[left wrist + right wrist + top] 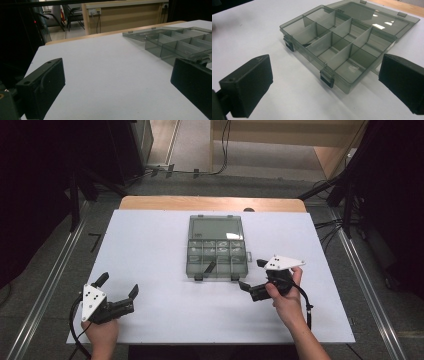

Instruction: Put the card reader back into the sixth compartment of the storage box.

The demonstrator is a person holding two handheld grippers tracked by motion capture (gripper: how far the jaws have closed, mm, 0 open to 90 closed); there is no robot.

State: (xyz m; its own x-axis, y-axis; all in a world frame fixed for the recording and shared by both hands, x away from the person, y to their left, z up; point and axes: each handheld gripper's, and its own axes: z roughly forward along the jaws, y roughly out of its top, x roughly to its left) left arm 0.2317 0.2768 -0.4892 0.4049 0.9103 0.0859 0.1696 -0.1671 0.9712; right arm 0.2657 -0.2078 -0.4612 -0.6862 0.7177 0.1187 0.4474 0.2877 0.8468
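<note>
Left gripper (119, 286) sits low on the white table sheet (150, 250), jaws spread wide w/ nothing between. The translucent grey plastic compartment box (216, 254), lid flipped open flat behind it, lies well ahead & to the right of that gripper. Right gripper (252, 274) is just beside the box's near right corner, jaws also released & empty; box is straight ahead of it, latches (327, 78) facing it.
</note>
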